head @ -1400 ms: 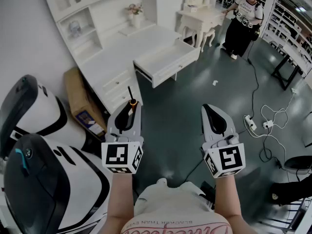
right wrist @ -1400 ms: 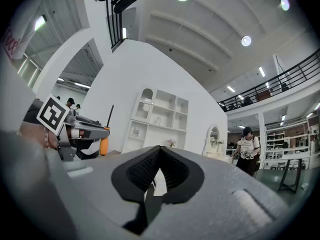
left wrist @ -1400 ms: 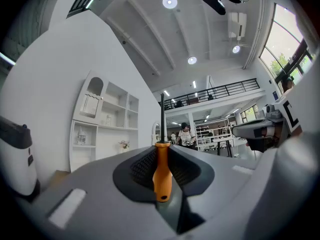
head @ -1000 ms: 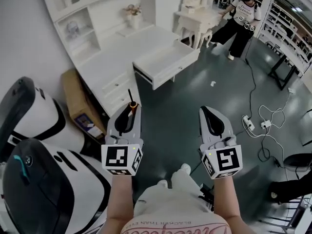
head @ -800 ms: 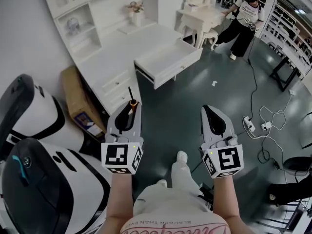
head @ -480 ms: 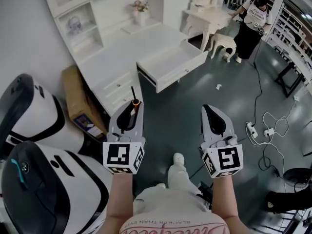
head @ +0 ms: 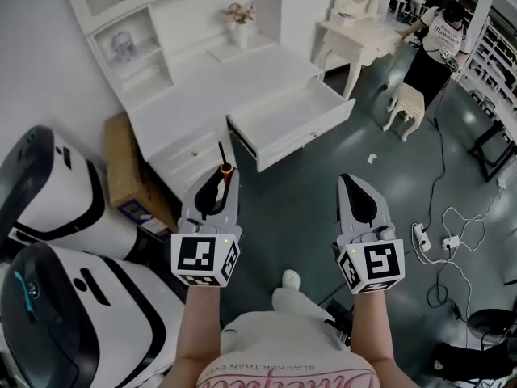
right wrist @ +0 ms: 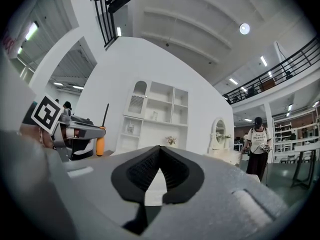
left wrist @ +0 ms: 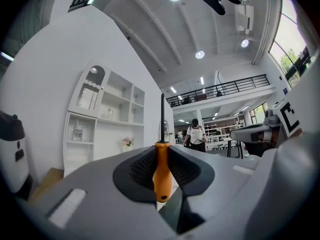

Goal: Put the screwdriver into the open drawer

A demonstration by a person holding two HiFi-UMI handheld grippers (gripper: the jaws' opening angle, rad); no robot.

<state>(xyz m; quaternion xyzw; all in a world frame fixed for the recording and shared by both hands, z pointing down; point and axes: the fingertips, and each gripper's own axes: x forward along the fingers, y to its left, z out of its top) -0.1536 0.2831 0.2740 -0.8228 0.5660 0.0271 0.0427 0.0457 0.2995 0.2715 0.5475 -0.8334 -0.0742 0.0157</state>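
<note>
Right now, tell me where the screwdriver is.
In the head view the screwdriver is clamped in the left gripper, left of centre, shaft pointing up, short of the open drawer ahead.

Two grippers: the left gripper point(head: 216, 178) and the right gripper point(head: 350, 181). One screwdriver point(head: 225, 169). One open drawer point(head: 287, 121). One cardboard box point(head: 123, 164), one flower vase point(head: 240, 23), one stool point(head: 405, 102), one standing person point(head: 440, 43). Two white-and-black machines: the nearer machine point(head: 89, 314) and the farther machine point(head: 48, 188).
</note>
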